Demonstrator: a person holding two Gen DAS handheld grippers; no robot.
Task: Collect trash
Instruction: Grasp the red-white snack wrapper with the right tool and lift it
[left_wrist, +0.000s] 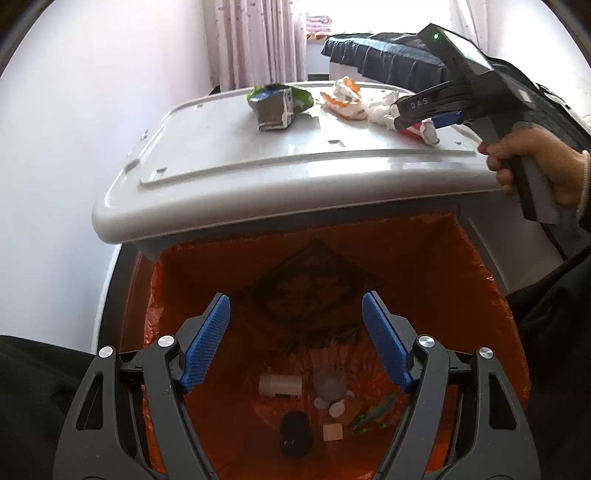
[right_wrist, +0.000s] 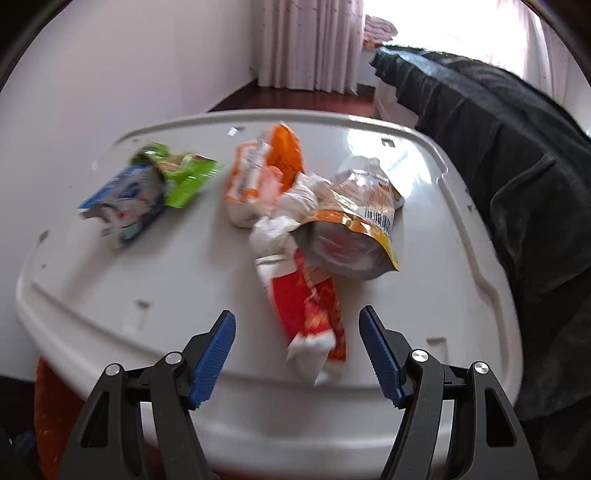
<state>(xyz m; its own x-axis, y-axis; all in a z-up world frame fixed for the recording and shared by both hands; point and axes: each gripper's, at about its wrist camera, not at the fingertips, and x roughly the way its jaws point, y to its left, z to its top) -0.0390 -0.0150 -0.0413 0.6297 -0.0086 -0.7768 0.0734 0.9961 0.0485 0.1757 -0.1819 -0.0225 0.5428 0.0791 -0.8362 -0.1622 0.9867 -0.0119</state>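
Partway: a few scraps lie in the orange-lined bin (left_wrist: 480, 266). Wrappers (right_wrist: 317, 236) remain on the grey lid (right_wrist: 110, 288). Left gripper (left_wrist: 295, 343) gapes empty over the bin; right gripper (right_wrist: 297, 350) spread near the red wrapper (right_wrist: 310, 306).

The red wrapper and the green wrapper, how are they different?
The red wrapper lies long and stretched, right between the open right claw's fingers; the green wrapper lies crumpled at the far left, against a blue-and-white carton. Both rest on the grey lid, uncollected.
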